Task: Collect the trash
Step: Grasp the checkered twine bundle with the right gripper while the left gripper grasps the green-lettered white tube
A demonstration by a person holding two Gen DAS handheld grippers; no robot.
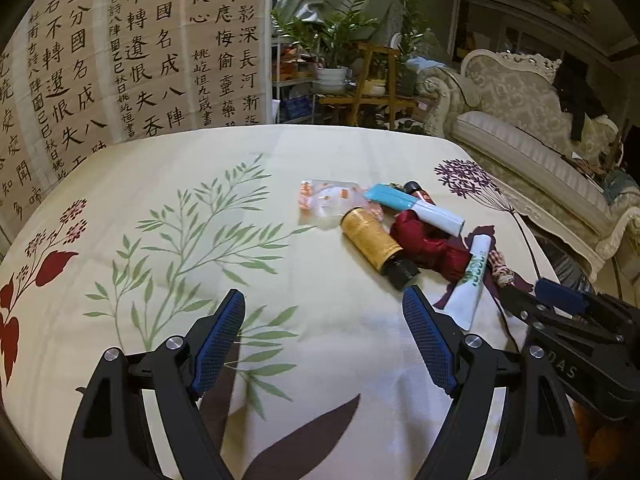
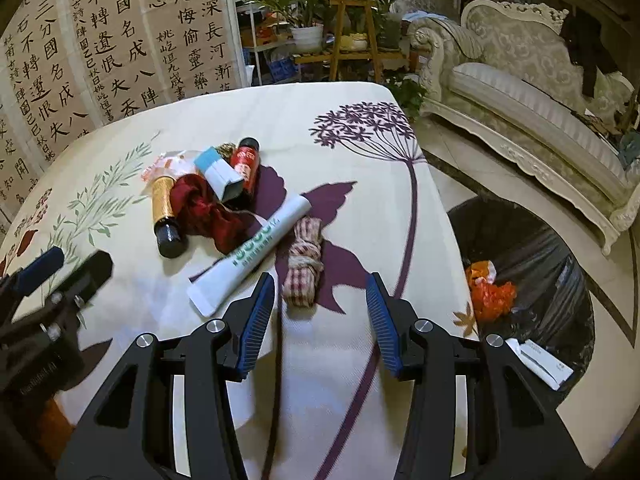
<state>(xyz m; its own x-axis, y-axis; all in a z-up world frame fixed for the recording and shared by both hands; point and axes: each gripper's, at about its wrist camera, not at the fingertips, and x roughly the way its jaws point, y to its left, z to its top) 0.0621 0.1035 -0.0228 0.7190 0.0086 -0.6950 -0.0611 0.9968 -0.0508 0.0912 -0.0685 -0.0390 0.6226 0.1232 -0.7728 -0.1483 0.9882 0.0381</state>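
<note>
Trash lies in a pile on the flowered tablecloth [image 2: 328,148]: a gold bottle with a black cap [image 2: 164,212] [image 1: 374,244], a crumpled dark red cloth [image 2: 208,212] [image 1: 430,246], a white tube with green print [image 2: 250,254] [image 1: 472,286], a blue-and-white box [image 2: 218,176] [image 1: 416,206], a red bottle [image 2: 245,166], a clear wrapper [image 1: 326,200] and a checked knotted cloth [image 2: 304,266]. My right gripper [image 2: 320,314] is open and empty just before the checked cloth. My left gripper [image 1: 324,336] is open and empty, short of the gold bottle.
A bin lined with a black bag [image 2: 532,276] stands on the floor right of the table, holding an orange wrapper [image 2: 490,290] and a white packet [image 2: 538,364]. An ornate sofa [image 2: 532,92] is behind it. A calligraphy screen [image 1: 120,52] and plants [image 1: 340,36] stand beyond the table.
</note>
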